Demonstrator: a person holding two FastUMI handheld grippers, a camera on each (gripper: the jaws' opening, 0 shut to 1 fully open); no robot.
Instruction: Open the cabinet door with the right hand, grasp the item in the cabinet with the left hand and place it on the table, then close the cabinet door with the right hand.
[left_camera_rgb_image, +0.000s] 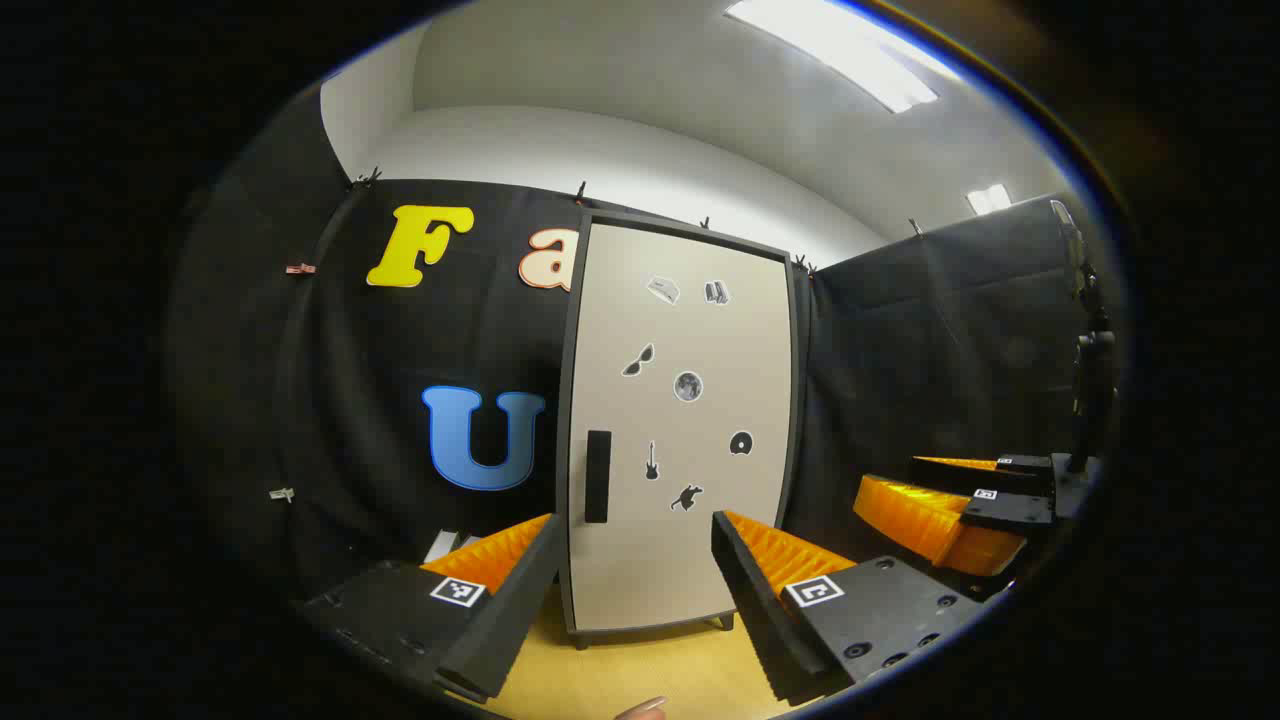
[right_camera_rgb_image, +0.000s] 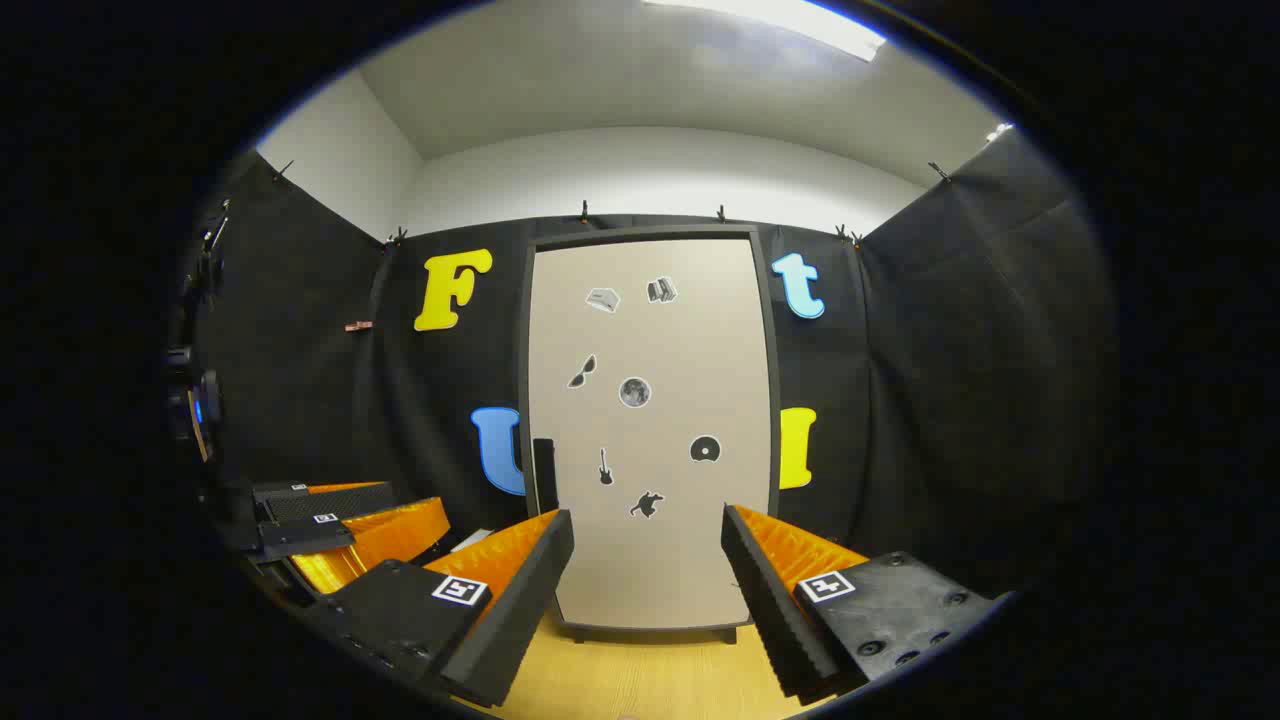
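Cabinet (right_camera_rgb_image: 650, 430) door (left_camera_rgb_image: 680, 430) closed, picture stickers (right_camera_rgb_image: 634, 391) only, no readable writing; left gripper (left_camera_rgb_image: 635, 580) and right gripper (right_camera_rgb_image: 645, 585) both spread, holding nothing, over the table (right_camera_rgb_image: 640, 675)

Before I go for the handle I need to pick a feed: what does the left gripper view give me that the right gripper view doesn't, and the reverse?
Left gripper view: the right gripper off to the right, open, and a fingertip at the bottom edge. Right gripper view: the left gripper off to the left, open, with the door seen nearly square-on. Both: the door closed, its handle at the left edge, the stickers and the table.
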